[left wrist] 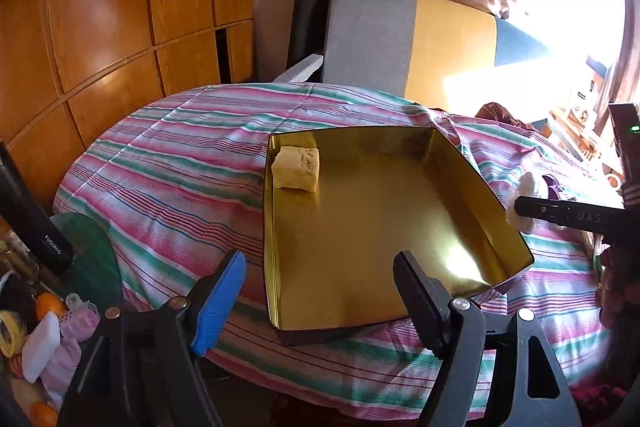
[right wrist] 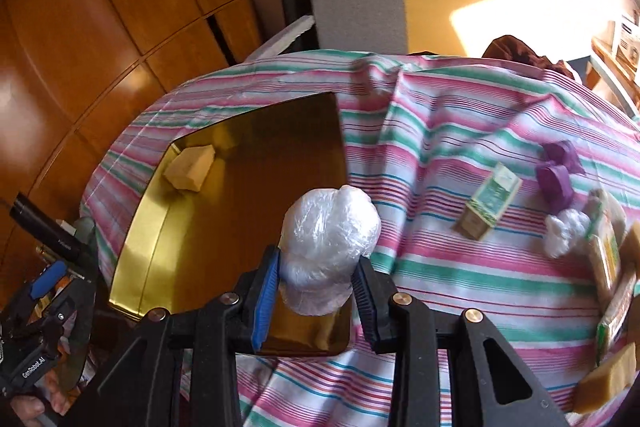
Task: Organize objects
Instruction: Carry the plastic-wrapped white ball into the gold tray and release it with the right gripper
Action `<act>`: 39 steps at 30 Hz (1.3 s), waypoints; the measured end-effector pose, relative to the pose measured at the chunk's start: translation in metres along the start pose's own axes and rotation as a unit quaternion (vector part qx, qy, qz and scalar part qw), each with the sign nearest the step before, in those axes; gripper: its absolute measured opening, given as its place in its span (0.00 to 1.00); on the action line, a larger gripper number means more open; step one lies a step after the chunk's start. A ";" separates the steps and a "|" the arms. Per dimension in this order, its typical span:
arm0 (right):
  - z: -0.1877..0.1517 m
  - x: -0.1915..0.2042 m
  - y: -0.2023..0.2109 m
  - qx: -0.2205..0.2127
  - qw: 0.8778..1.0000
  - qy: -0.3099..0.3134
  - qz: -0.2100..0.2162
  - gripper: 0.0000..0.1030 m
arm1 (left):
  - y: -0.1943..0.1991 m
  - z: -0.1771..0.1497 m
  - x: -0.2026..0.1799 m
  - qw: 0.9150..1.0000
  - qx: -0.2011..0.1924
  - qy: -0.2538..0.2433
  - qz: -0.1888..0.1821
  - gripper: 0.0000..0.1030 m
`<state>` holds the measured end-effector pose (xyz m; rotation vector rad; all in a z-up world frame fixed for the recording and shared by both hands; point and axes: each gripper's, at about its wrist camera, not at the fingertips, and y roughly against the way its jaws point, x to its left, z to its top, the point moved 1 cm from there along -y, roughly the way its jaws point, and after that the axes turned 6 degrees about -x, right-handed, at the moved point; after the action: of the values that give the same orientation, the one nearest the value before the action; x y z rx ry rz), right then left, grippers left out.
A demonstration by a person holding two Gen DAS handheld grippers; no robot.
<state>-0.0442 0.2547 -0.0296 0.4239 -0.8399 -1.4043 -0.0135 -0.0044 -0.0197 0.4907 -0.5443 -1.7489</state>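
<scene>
A gold metal tin [left wrist: 380, 227] [right wrist: 224, 227] lies open on the striped cloth, with one pale yellow block [left wrist: 297, 169] [right wrist: 191, 167] in its far left corner. My right gripper [right wrist: 316, 283] is shut on a white plastic-wrapped bundle [right wrist: 328, 247] and holds it above the tin's right rim; the left wrist view shows that bundle [left wrist: 526, 199] beyond the tin's right wall. My left gripper [left wrist: 320, 291] hovers open over the tin's near edge with nothing between its fingers.
To the right on the cloth lie a green-printed box [right wrist: 490, 201], two purple lumps [right wrist: 556, 171], a second wrapped bundle [right wrist: 566, 233] and several tan blocks [right wrist: 608, 379]. A chair [left wrist: 400, 39] stands behind the table. Oranges and clutter [left wrist: 44, 327] sit low at left.
</scene>
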 end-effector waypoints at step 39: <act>0.024 0.166 -0.148 0.120 0.986 0.080 0.079 0.43 | -0.019 -0.016 0.063 0.996 0.030 0.066 0.047 0.75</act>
<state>-0.1707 0.0761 -0.0759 0.6332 -0.8937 -1.1112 -0.0334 -0.0630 -0.0468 0.6075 -0.5188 -1.6019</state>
